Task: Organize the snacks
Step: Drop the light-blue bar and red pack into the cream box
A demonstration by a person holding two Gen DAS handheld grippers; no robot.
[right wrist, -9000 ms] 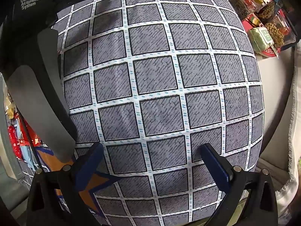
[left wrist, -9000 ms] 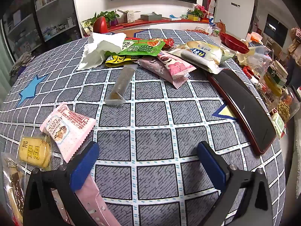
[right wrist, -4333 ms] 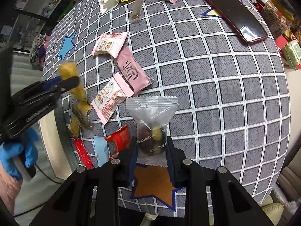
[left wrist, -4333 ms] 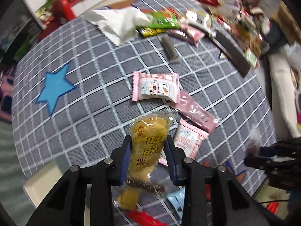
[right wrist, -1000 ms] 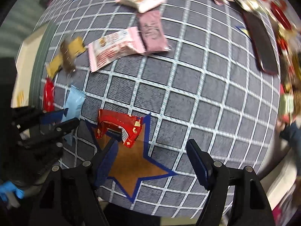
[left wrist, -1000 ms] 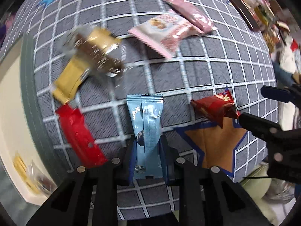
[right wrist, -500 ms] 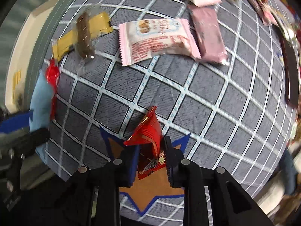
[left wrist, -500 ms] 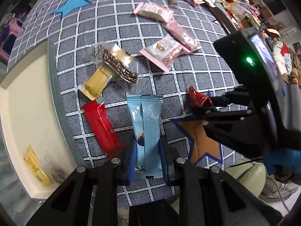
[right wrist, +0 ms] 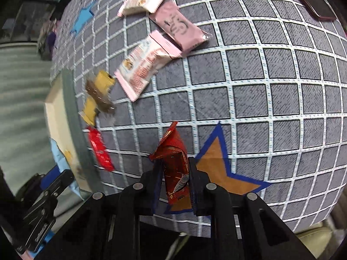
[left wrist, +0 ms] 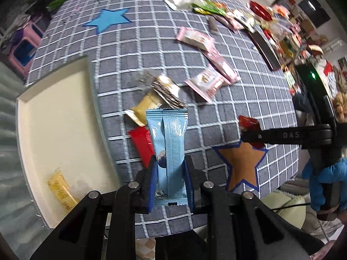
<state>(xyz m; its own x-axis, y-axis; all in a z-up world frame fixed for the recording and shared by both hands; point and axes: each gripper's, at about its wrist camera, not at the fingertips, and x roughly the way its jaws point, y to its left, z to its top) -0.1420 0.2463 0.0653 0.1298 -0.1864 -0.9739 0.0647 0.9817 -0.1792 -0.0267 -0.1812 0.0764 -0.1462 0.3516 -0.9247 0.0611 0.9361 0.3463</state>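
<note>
So far the sorting is only getting started. At nine o'clock in the left view, the cream tray (left wrist: 49, 117) is holding just a yellow packet (left wrist: 61, 191) near its seven o'clock corner. The left claw (left wrist: 171, 182) is clamping a blue packet (left wrist: 170, 149) upright, lifted above the tabletop (left wrist: 151, 49) edge beside the tray. Behind it, a red bar (left wrist: 142, 146), a gold packet (left wrist: 144, 109) and a brown wafer (left wrist: 167, 94) are lying loose, with pink packets (left wrist: 207, 83) waiting toward one o'clock. At three o'clock the right claw (right wrist: 174, 186) is gripping a crumpled red packet (right wrist: 175, 169) over the orange star (right wrist: 219, 171). Judging by this, two snacks are heading trayward and most are remaining, including the heap (left wrist: 234, 18) at the far edge.
</note>
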